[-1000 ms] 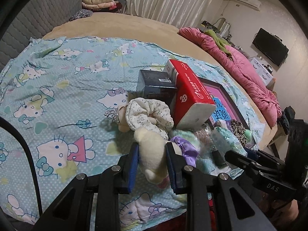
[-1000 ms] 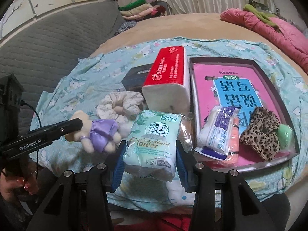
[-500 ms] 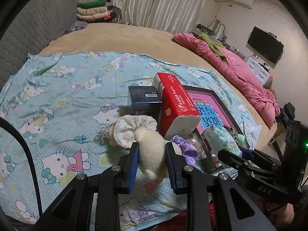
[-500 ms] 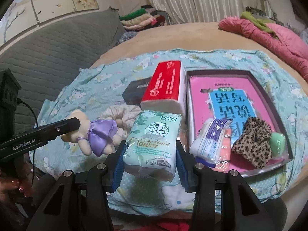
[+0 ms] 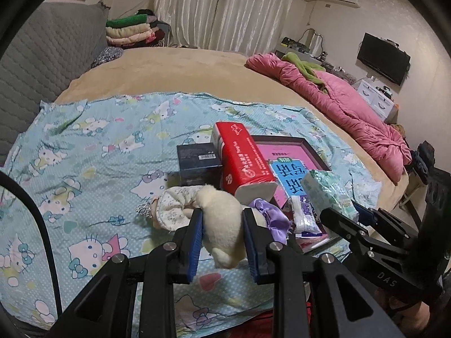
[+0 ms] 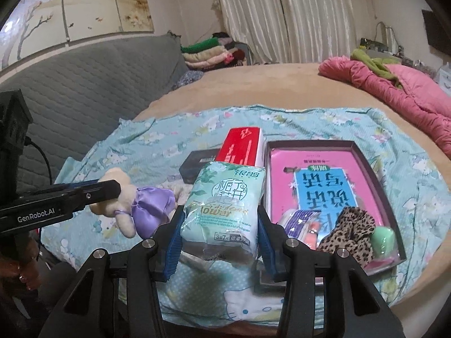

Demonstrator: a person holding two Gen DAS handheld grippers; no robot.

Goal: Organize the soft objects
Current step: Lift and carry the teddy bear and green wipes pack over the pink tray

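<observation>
My left gripper [image 5: 222,219] is shut on a cream plush toy [image 5: 222,225] in a purple satin dress [image 5: 270,217], held above the bed; the same plush toy [image 6: 126,205] hangs from that gripper at the left of the right wrist view. My right gripper [image 6: 220,219] is shut on a pale green tissue pack [image 6: 225,208], lifted over the cartoon-cat sheet [image 6: 146,146]. A dark tray [image 6: 391,205] with a pink and blue lining holds a small wrapped pack [image 6: 298,219], a leopard scrunchie [image 6: 352,231] and a green sponge [image 6: 383,239]. A floral scrunchie [image 5: 172,208] lies on the sheet.
A red tissue box [image 5: 242,157] leans on a dark box [image 5: 197,163] beside the tray. A pink quilt [image 5: 338,104] lies along the bed's right side. Folded clothes [image 5: 129,31] are stacked at the far end, by a grey quilted headboard [image 6: 84,90].
Both grippers have risen with their loads: the plush toy and the tissue pack now hang higher over the sheet, and more of the room's far end shows.
</observation>
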